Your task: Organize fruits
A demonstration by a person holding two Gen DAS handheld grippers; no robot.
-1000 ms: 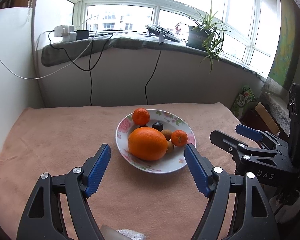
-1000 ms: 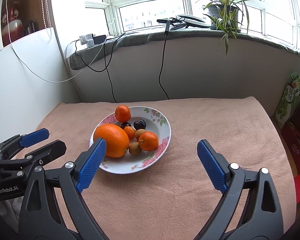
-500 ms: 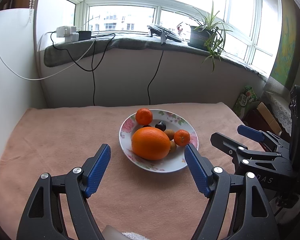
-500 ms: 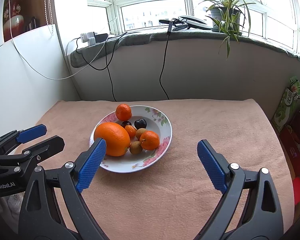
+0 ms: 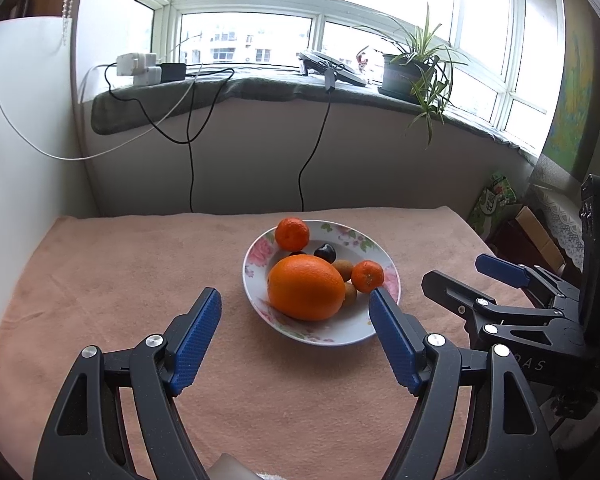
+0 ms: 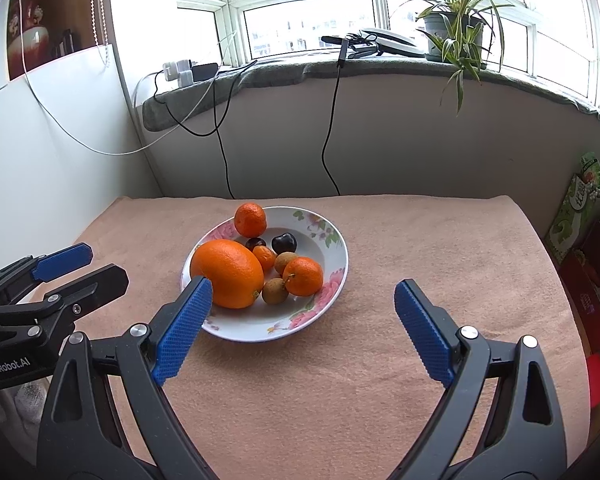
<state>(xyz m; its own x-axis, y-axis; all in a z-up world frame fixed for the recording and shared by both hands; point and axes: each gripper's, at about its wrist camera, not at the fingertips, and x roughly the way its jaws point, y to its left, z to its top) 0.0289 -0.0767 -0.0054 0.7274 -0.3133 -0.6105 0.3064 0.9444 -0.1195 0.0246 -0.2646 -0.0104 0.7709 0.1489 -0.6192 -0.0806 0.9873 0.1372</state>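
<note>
A white flowered bowl [image 5: 380, 324] [image 6: 332, 240] sits mid-table on the pink cloth. It holds a large orange [image 5: 306, 287] [image 6: 227, 273], small tangerines [image 5: 292, 233] [image 6: 251, 220], a dark cherry [image 5: 325, 252] [image 6: 284, 242] and brown longans [image 6: 275, 290]. My left gripper [image 5: 294, 300] is open and empty, just short of the bowl's near rim. My right gripper [image 6: 300, 292] is open and empty, near the bowl's right side. Each gripper shows in the other's view: the right one [image 5: 464, 276], the left one [image 6: 96, 264].
The table is covered by a pink cloth [image 6: 420, 240]. A white panel [image 6: 40, 140] stands at the left. The wall and windowsill, with cables [image 6: 328, 128] and a potted plant [image 6: 456, 28], lie behind. Boxes [image 6: 580, 208] sit off the table's right edge.
Both grippers have drifted slightly; the bowl sits a little further right in the left wrist view. Both stay open and empty.
</note>
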